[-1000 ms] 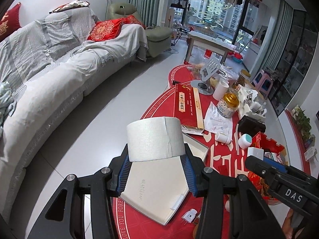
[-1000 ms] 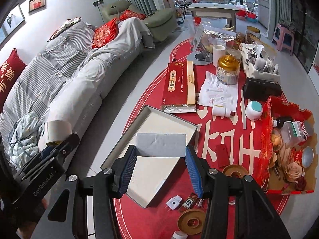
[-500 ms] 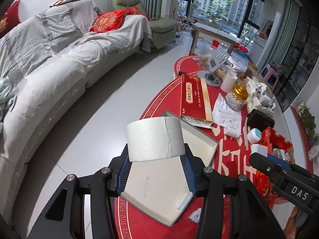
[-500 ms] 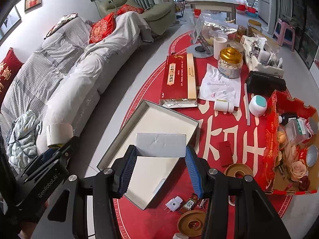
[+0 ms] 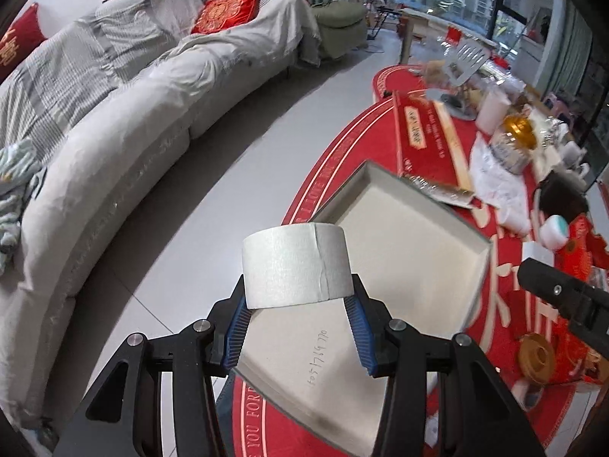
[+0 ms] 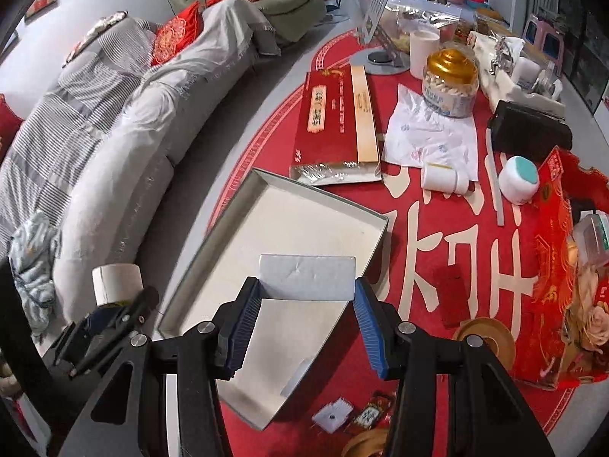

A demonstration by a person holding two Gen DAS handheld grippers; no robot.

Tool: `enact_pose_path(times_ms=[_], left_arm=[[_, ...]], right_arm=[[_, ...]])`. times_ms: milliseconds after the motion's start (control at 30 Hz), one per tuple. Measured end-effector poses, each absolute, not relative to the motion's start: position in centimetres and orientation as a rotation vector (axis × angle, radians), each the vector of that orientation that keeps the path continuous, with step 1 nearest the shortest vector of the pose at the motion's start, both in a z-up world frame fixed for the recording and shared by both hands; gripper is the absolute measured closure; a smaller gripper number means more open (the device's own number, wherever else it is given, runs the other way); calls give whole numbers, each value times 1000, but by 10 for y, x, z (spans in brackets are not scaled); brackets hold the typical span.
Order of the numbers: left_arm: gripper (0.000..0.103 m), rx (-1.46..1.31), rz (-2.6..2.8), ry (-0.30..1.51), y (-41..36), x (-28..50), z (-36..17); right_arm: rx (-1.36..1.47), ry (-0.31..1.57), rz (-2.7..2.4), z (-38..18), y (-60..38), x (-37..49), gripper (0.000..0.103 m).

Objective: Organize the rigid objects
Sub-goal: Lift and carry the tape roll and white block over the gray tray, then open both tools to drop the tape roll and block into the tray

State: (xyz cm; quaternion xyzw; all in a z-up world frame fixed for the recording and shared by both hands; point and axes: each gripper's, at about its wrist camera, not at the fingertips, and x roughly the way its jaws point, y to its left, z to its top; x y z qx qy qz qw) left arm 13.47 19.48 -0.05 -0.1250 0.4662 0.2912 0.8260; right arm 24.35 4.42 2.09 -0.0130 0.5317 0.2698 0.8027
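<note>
Tape roll [image 5: 295,264] now nearer open box [image 5: 411,236], in left gripper [image 5: 297,327].

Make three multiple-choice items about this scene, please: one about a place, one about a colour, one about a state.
1. Where does the open white box lie?
A. on the sofa
B. on the red rug
C. on a stool

2. What colour is the lid of the jar?
A. gold
B. green
C. black

3. What does the left gripper hold?
A. nothing
B. a cup
C. a roll of white tape

Answers: 1 B, the box rests on the red rug beside the long red box. 2 A, the lid shines gold. 3 C, the fingers clamp the roll of white tape.
</note>
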Motion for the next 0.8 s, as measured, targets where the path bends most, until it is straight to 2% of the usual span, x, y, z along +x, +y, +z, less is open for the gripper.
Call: enact_pose_path(times_ms=[500,800], left_arm=[[51,-251,597,1070,194,156,-55],[51,-265,571,1100,197,160,-72]], right_arm=[[-104,1211,604,-48,84,253,52],[-154,1219,587,-64,89,256,52]])
